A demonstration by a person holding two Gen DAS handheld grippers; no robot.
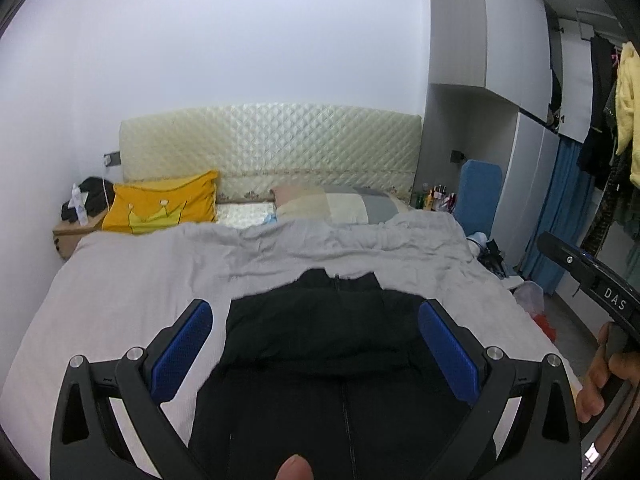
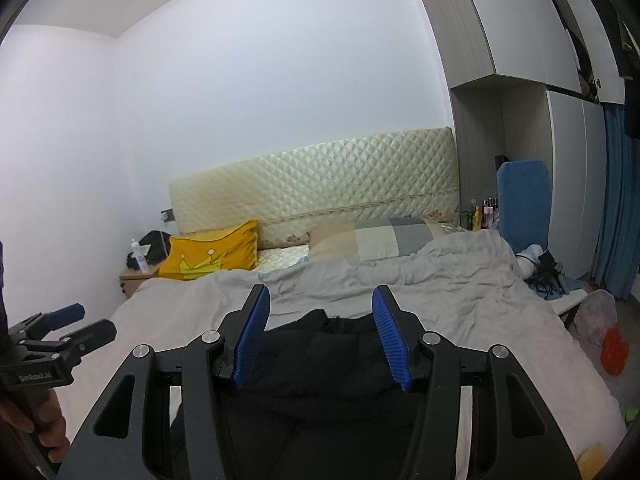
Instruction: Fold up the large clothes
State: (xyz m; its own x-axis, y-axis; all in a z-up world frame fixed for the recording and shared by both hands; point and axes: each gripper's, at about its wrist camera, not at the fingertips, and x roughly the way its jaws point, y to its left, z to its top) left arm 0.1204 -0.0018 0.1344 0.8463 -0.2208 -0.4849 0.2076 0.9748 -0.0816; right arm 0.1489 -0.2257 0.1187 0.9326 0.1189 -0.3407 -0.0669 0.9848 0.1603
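Folding is best begun here from a squared-up garment: the black jacket (image 1: 320,344) lies spread on the bed (image 1: 132,280), zip up the middle and collar toward the headboard (image 1: 272,148), and it should be judged flat before any edge is taken. The left gripper (image 1: 316,356) is held above the jacket with its blue pads set wide, nothing between them; the right gripper (image 2: 320,340) is likewise raised over the jacket, its pads roughly half apart and empty. A clean fold would likely be got if both claws are lowered onto matching points at the jacket's two sides, each pinching a single layer, and the cloth is carried across evenly so the padded fabric is not bunched. The grey sheet (image 1: 360,248) beyond the jacket is rumpled, so some drag may be expected. Between jacket and headboard a yellow pillow (image 1: 160,204) and a patchwork pillow (image 1: 332,204) are seen. Left of the jacket a bedside table (image 1: 72,232) is set against the wall; to its right stand bottles (image 1: 434,196), a blue cushion (image 1: 478,192), a blue curtain (image 1: 556,208) and hanging clothes (image 1: 616,120).
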